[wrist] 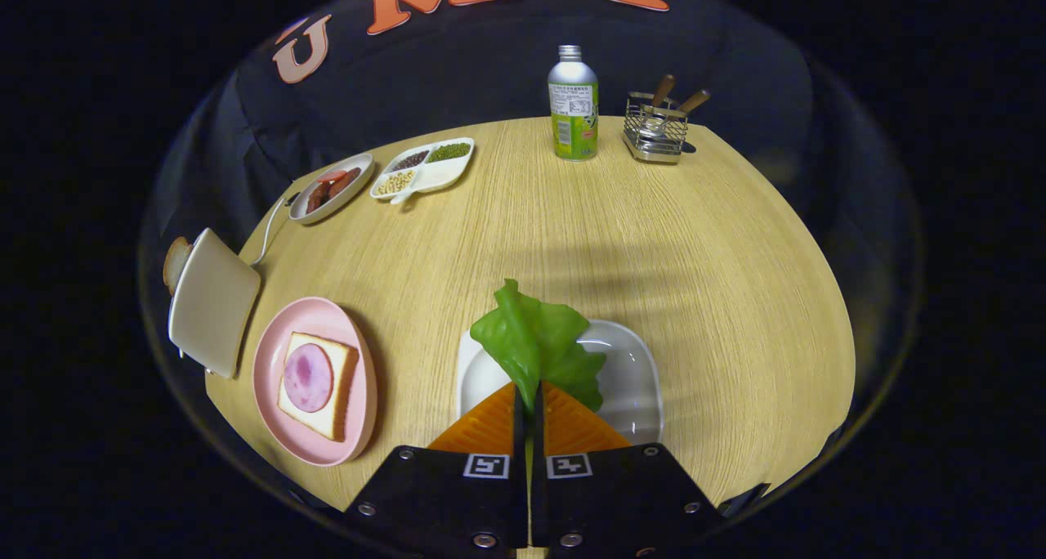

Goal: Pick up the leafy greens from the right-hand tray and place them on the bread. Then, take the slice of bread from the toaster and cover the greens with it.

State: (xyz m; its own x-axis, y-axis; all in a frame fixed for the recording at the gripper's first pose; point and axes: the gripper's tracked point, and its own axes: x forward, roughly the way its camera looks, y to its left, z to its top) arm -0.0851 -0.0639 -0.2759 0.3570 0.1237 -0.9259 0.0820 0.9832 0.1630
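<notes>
Leafy greens (535,342): one crinkled green leaf, standing up over the white tray (633,379). Bread (327,379): square white slice, flat on the pink plate (270,355), pink ham round on top. Toaster (211,301): cream, beside the plate, browned slice (173,263) poking out.

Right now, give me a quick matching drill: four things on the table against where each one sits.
Things:
1. lettuce
2. bread with ham
3. bottle
4. toaster

Places:
A. on the pink plate
B. far side of the table, beside the wire utensil holder
C. pinched between the fingers of the tool, over the white tray
D. just beyond the pink plate, a slice sticking out of it

Pairs: 1-C, 2-A, 3-B, 4-D
</notes>
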